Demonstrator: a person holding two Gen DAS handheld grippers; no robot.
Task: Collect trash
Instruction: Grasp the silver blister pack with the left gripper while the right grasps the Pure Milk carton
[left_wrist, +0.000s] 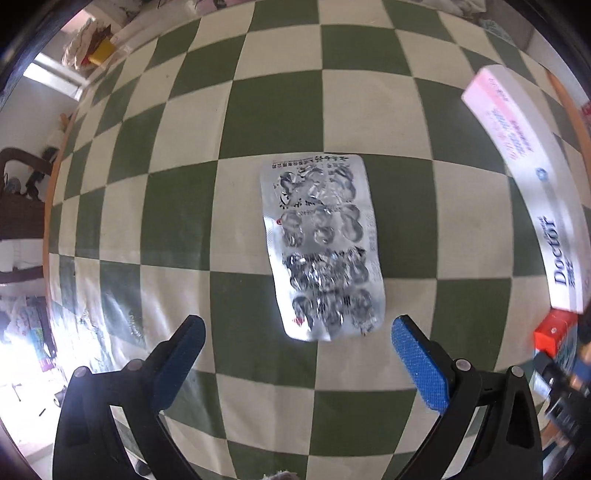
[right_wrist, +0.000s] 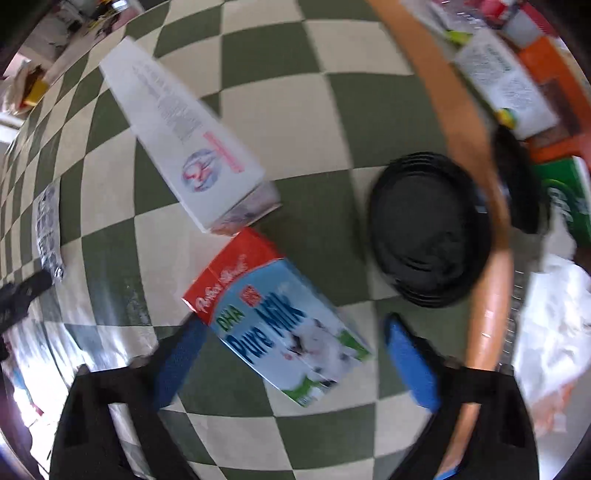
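I find an emptied silver blister pack (left_wrist: 320, 246) lying flat on the green-and-cream checked cloth (left_wrist: 273, 110) of the worktop, just ahead of my left gripper (left_wrist: 298, 332). That gripper's jaws stand wide apart with nothing between them, clear of the pack. To the pack's right lies a long white-and-pink toothpaste box (left_wrist: 532, 177), flat and well apart from it.

Under my right gripper (right_wrist: 293, 332) lies a blue milk carton (right_wrist: 280, 321) with a red end, flat and slanted. One corner reaches in between the jaws, which stand apart and grip nothing; the left pad is just beside the carton, but the blur hides whether it touches. The toothpaste box sits just beyond the carton's red end. A black round lid (right_wrist: 424, 236) rests near the worktop's orange rim (right_wrist: 461, 110). Beyond that rim I see a wire basket (right_wrist: 517, 295) holding boxes and crumpled paper.
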